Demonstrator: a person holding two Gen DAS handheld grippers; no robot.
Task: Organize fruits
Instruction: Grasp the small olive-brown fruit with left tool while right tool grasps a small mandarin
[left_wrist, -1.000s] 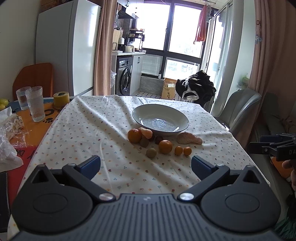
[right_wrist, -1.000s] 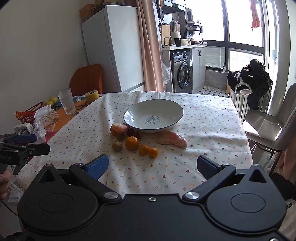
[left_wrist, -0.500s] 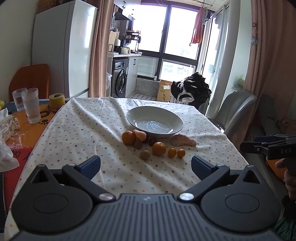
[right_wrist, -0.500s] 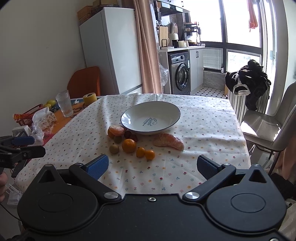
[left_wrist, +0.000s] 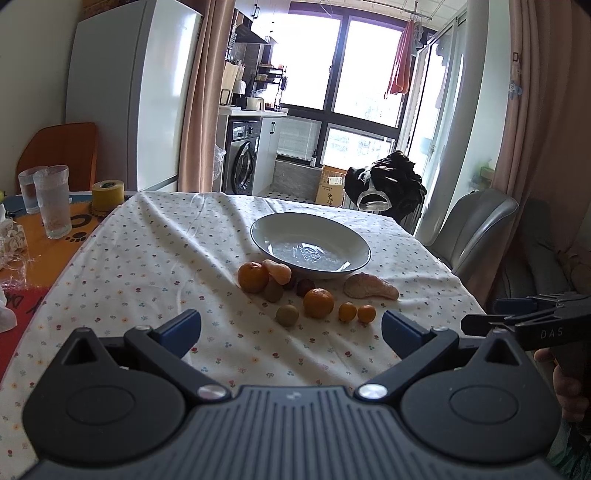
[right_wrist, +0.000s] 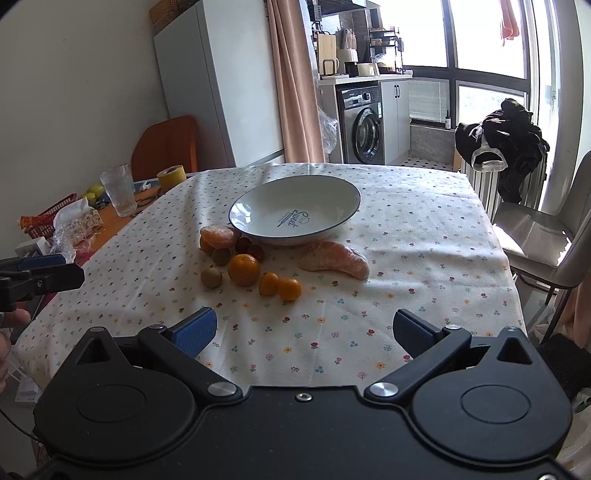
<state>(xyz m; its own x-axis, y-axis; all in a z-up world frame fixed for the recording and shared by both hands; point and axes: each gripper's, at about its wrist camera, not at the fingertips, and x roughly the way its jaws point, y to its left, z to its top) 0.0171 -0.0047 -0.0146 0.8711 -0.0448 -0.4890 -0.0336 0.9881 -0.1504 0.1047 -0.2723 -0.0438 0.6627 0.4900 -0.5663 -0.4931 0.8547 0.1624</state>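
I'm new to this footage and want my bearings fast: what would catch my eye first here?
A cluster of fruit on the flowered tablecloth: a mandarin, two tiny oranges, kiwis, and a big peeled citrus piece to its right. Just behind them sits an empty white plate with "Sweet" written inside. Both the right gripper and the left gripper hover short of the fruit, jaws wide open and holding nothing.

Bare tablecloth (right_wrist: 332, 332) is lying open on the near side of the plate (right_wrist: 236, 216), while the fruit cluster (right_wrist: 243, 269) and peeled segment (right_wrist: 334, 258) are crowding its front rim, leaving a gap between them.
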